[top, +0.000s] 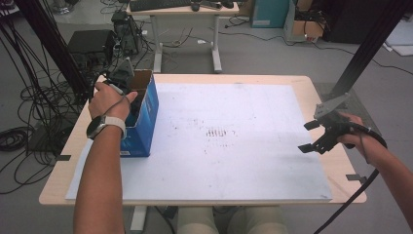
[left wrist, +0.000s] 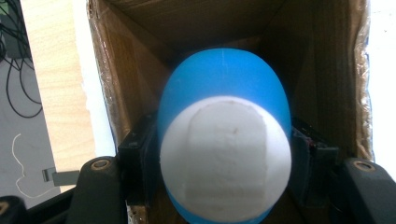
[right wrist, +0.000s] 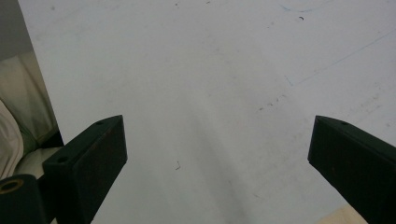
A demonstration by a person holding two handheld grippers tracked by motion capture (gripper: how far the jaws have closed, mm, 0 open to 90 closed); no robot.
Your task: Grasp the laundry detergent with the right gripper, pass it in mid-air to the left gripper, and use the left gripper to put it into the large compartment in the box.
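Left gripper [left wrist: 224, 186] pinches a blue-and-white ball [left wrist: 225, 135] inside the blue cardboard box [top: 144, 114] at nine o'clock. Right gripper [top: 311, 136] idles spread at three o'clock. Depth is unclear; released high, the ball could bounce, or the withdrawing jaws could tip the box.

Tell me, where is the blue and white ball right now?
The blue and white ball is clamped in the left claw, down inside the open cardboard box at the table's left side.
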